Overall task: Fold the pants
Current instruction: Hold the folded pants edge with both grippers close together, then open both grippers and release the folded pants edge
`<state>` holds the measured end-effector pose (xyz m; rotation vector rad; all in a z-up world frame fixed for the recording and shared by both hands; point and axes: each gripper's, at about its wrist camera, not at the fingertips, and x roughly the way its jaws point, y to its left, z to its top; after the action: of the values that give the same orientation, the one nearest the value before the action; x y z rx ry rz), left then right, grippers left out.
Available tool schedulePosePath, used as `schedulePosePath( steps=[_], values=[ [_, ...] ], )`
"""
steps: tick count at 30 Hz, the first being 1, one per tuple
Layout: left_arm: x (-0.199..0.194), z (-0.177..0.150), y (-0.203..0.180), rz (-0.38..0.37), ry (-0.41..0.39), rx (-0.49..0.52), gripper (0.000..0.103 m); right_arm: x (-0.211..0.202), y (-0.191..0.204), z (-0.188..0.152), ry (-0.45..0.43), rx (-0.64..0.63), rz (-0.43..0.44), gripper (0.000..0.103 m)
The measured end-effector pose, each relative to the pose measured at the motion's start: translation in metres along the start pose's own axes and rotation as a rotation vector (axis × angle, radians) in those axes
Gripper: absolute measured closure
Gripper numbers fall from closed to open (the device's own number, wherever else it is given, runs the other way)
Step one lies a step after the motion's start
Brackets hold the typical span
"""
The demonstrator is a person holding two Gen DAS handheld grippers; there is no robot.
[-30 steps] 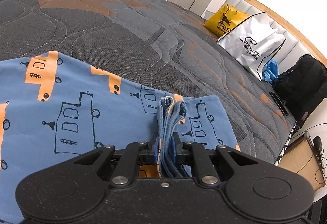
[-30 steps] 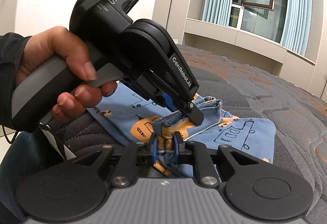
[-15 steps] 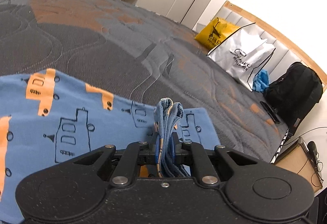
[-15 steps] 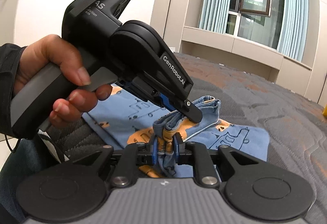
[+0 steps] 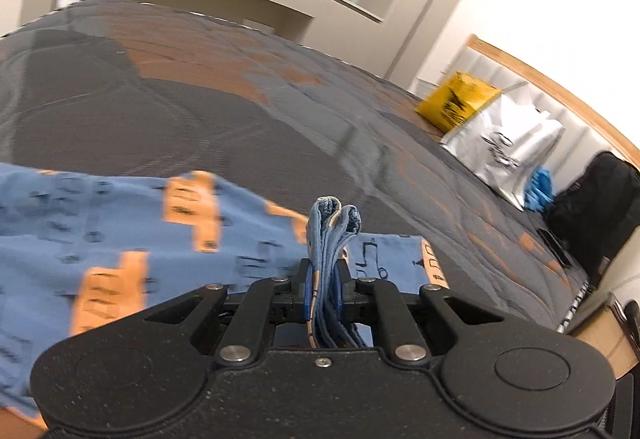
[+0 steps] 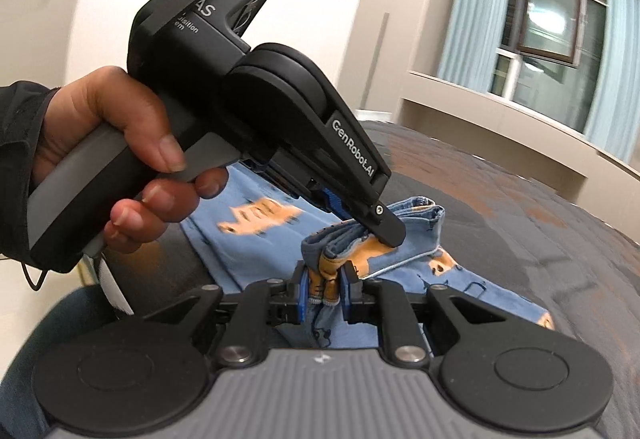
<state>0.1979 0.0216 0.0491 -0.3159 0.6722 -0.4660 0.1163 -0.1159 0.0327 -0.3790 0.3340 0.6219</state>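
The pants [image 5: 132,235] are blue with orange and black car prints and lie on the grey quilted bed [image 5: 200,107]. My left gripper [image 5: 325,285] is shut on a bunched edge of the pants, and the cloth stands up between its fingers. My right gripper [image 6: 325,289] is shut on another bunched edge of the pants [image 6: 400,239]. In the right wrist view the left gripper [image 6: 386,231] sits just ahead, held by a hand, its tip clamped on the same fold. Both grippers hold the cloth lifted above the bed.
A yellow bag [image 5: 456,105], a white shopping bag [image 5: 504,147] and a black backpack [image 5: 596,203] stand along the headboard at the right. A window ledge [image 6: 520,119] and curtains run behind the bed. The bed's edge is at the lower right.
Both grippers have lifted and tilted upward with the pants' edge held; the views now show more wall and window, and the left view is motion-blurred.
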Motion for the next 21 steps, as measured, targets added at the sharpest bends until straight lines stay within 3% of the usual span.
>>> schedulePosePath(
  steps=[6, 13, 15, 17, 18, 20, 21],
  values=[
    [-0.015, -0.003, 0.031, 0.079, -0.013, -0.041, 0.092, 0.032, 0.014, 0.010, 0.010, -0.002, 0.108, 0.085],
    [-0.005, -0.013, 0.059, 0.103, 0.003, -0.071, 0.090, 0.056, 0.021, 0.006, 0.044, -0.016, 0.131, 0.082],
    [-0.006, -0.014, 0.060, 0.099, -0.007, -0.084, 0.085, 0.056, 0.018, 0.004, 0.039, -0.006, 0.142, 0.076],
    [-0.010, -0.015, 0.063, 0.112, -0.023, -0.098, 0.076, 0.053, 0.013, 0.004, 0.035, 0.002, 0.140, 0.055],
    [-0.012, -0.015, 0.065, 0.117, -0.029, -0.108, 0.073, 0.050, 0.010, 0.002, 0.027, 0.007, 0.133, 0.051],
    [-0.017, -0.015, 0.065, 0.129, -0.048, -0.109, 0.051, 0.039, 0.001, -0.001, 0.008, 0.026, 0.101, 0.037],
    [-0.019, -0.015, 0.063, 0.148, -0.064, -0.101, 0.045, 0.032, -0.005, -0.004, -0.004, 0.038, 0.063, 0.032]
  ],
)
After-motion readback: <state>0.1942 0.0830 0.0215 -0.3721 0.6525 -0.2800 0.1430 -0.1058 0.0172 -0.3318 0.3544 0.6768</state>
